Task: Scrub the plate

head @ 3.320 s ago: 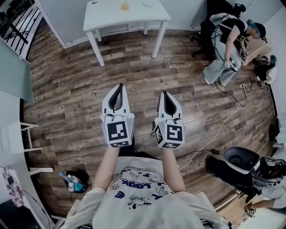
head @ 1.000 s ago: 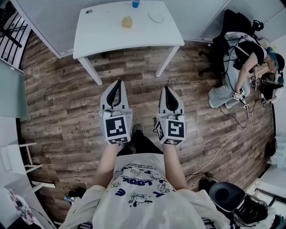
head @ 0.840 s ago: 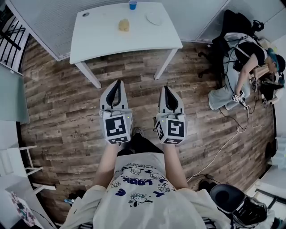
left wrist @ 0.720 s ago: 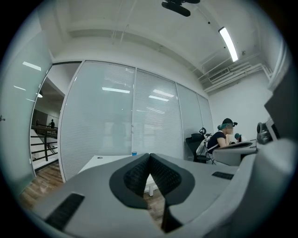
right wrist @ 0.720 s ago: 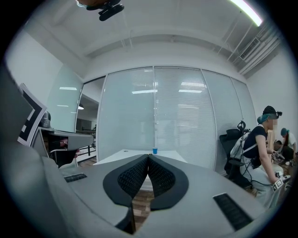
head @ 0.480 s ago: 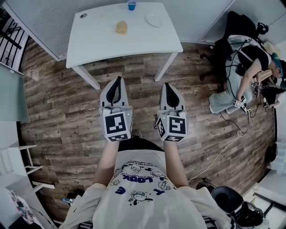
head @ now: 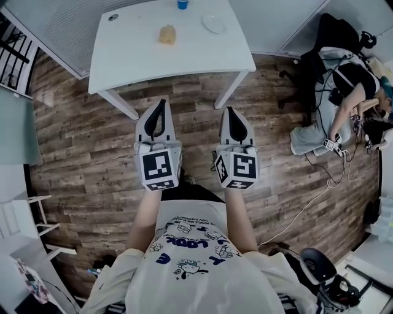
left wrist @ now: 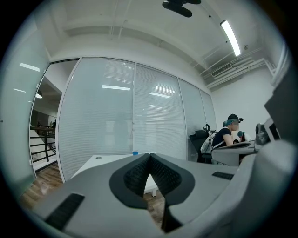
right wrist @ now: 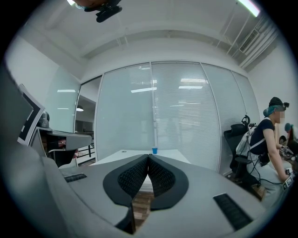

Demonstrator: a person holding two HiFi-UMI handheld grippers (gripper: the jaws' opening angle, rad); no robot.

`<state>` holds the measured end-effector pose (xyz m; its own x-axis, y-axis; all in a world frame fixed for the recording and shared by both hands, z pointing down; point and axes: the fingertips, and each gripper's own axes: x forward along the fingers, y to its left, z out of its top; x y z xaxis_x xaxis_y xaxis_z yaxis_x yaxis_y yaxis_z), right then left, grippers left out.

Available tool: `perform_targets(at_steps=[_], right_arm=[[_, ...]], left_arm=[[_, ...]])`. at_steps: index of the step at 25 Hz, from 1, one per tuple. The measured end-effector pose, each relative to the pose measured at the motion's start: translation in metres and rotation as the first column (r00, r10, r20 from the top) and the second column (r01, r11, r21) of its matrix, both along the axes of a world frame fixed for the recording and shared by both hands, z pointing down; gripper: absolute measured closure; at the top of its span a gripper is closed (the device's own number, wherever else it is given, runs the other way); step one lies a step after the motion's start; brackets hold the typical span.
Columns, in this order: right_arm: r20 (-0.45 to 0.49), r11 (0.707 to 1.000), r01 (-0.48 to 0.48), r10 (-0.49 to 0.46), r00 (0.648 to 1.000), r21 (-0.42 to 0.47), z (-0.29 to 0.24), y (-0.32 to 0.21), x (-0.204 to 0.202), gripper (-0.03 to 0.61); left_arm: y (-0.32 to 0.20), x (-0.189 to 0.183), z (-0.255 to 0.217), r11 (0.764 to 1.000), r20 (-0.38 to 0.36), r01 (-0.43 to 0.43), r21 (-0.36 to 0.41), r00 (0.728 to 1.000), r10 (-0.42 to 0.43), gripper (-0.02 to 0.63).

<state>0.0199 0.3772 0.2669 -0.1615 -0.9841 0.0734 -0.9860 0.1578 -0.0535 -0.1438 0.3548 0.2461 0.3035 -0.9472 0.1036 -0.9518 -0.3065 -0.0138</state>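
A white plate (head: 214,24) lies at the far right of a white table (head: 141,58), and a tan sponge (head: 167,34) sits near the table's middle. A blue cup (head: 182,4) stands at the far edge, also visible as a small blue cup (right wrist: 154,150) in the right gripper view. Both grippers hover over the wooden floor, short of the table. My left gripper (head: 160,103) is shut with nothing in it. My right gripper (head: 229,110) is shut and empty too.
A small dark disc (head: 113,18) lies at the table's far left. A seated person (head: 341,80) works among chairs and cables at the right. A cable (head: 307,199) runs across the floor. A railing (head: 15,43) is at the upper left, glass walls behind the table.
The table has come nearer and lower in the head view as I walked toward it. Both grippers stay shut side by side.
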Motion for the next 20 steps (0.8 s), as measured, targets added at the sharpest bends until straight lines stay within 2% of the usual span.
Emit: perform_targets(at_steps=[5,11,20], right_arm=[[0.005,1.000,-0.007,0.008,1.000,-0.029,0.016,-0.036,0.020,0.586],[-0.015,0.999,-0.027,0.027,1.000,-0.020,0.010,-0.064,-0.009,0.586],[-0.035,0.998,-0.056,0.055,0.998,-0.023,0.005,-0.136,-0.014,0.586]], left_arm=[[-0.041,0.022,0.010,1.000,0.000,-0.010,-0.017,1.000,0.010,0.586],[-0.070,-0.005,0.006,0.999,-0.012,-0.034,-0.005,0.999,0.034,0.584],[-0.144,-0.003,0.008,0.997,-0.034,-0.077,-0.018,0.997,0.076,0.585]])
